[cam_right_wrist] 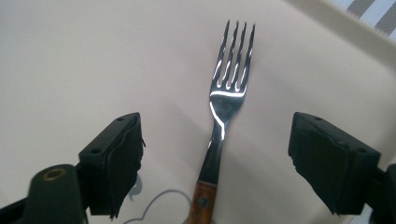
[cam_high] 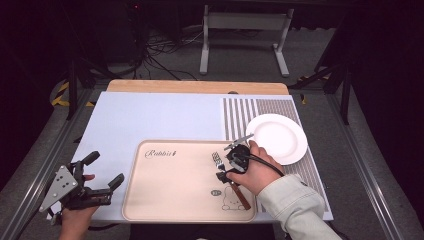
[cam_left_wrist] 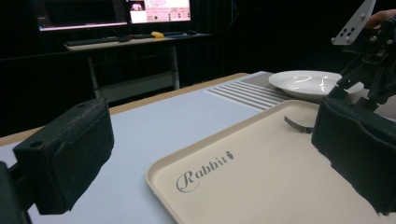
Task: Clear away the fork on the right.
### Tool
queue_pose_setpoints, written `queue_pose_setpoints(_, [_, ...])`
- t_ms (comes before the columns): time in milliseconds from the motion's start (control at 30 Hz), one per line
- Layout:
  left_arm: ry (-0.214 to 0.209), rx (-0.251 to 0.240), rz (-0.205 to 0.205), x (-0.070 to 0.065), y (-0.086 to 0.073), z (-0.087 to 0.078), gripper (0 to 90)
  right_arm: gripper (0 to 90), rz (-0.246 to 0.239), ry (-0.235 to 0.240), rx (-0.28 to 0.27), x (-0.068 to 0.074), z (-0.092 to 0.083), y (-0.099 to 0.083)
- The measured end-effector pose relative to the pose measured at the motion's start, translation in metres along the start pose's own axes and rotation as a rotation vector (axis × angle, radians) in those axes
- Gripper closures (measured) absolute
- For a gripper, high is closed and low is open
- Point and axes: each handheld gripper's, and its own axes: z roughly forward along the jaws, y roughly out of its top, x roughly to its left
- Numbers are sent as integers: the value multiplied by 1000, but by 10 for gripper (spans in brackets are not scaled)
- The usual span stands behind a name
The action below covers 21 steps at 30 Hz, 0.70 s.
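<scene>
Seen from the high view, the right gripper hovered low over the right part of a beige tray, directly above a fork whose wooden handle ran back beneath the person's right hand. A white plate sat just beyond and to the outer side of this gripper, off the tray on a striped mat. The left gripper rested well apart from the fork, off the tray's left edge, with its jaws spread and nothing between them.

From the left gripper view, both pads stood wide apart and empty. Ahead of them lay the tray with its "Rabbit" lettering; the fork's tines showed farther off, the plate beyond them, and the right gripper above.

From the right gripper view, the jaws were fully spread and held nothing. The fork lay flat on the tray, roughly midway between the pads, tines pointing away from the tool and the wooden handle entering from below.

The step in hand appeared to be a grasp of the fork. To do it well, the gripper probably needed to keep the neck centred between the pads, descend until the pad tips nearly met the tray, and close across the narrow neck or upper handle instead of the curved, glossy tines, which looked likely to slip.
</scene>
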Motion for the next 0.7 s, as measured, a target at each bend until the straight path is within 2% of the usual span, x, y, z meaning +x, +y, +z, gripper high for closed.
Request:
queue_pose_setpoints(100, [0,0,0,0,0,0,0,180,-35,-11,-21,0,-2,2])
queue_pose_setpoints(167, [-1,0,-1,0,0,0,0,189,-83,-4,-69,0,-3,5])
queue_pose_setpoints(333, [-1,0,-1,0,0,0,0,321,-132,40,-144,-2,-5,9])
queue_pose_setpoints(433, [-1,0,-2,0,0,0,0,507,-162,63,-177,-3,-6,11])
queue_pose_setpoints(500, [-1,0,-2,0,0,0,0,668,-180,69,-172,-4,-6,12])
queue_pose_setpoints(533, [-1,-1,-1,0,0,0,0,668,-180,69,-172,-4,-6,12])
queue_pose_setpoints(567, [0,0,-1,0,0,0,0,751,-185,71,-171,-4,-6,13])
queue_pose_setpoints(600, [-1,-1,-2,0,0,0,0,884,-197,73,-161,-5,-4,14])
queue_pose_setpoints(700, [0,-2,-2,0,0,0,0,900,-199,92,-160,-6,-3,14])
